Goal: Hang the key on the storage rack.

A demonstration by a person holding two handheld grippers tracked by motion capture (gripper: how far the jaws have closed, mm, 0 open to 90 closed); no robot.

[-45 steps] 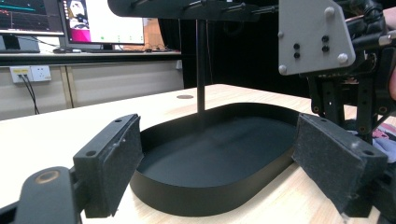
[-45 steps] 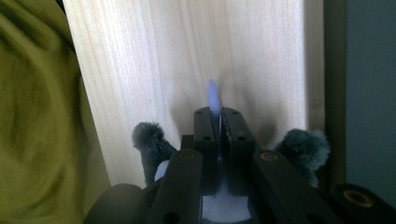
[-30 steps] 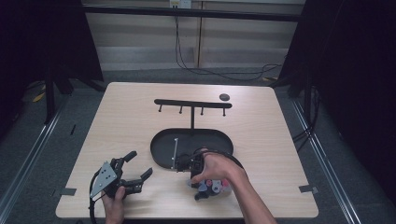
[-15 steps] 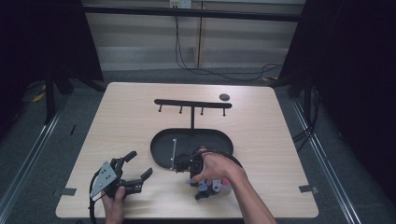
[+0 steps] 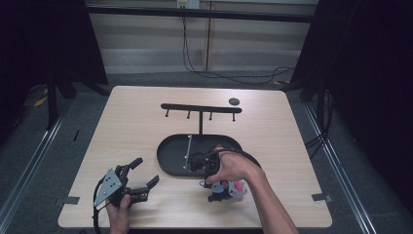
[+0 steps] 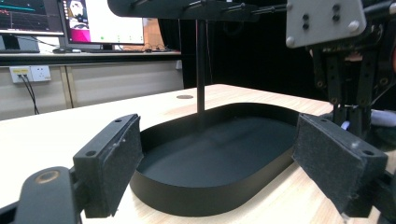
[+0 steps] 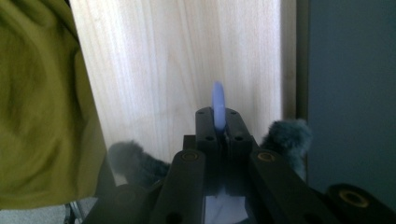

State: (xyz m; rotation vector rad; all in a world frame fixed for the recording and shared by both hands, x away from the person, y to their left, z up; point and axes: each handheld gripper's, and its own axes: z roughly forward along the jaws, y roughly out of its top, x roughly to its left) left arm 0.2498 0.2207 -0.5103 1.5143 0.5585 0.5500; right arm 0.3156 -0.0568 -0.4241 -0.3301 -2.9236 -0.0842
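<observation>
Just ahead of the right gripper [image 5: 210, 170] lies the black oval tray [image 5: 170, 151] with its upright hook stand [image 5: 200, 108]. The left gripper [image 5: 141, 179], jaws spread wide and holding nothing, faces that tray from its other side. The right gripper's jaws, just closed, pinch a thin bluish ring [image 7: 218, 108], with grey fluffy tufts [image 7: 285, 133] hanging on both sides below them.
</observation>
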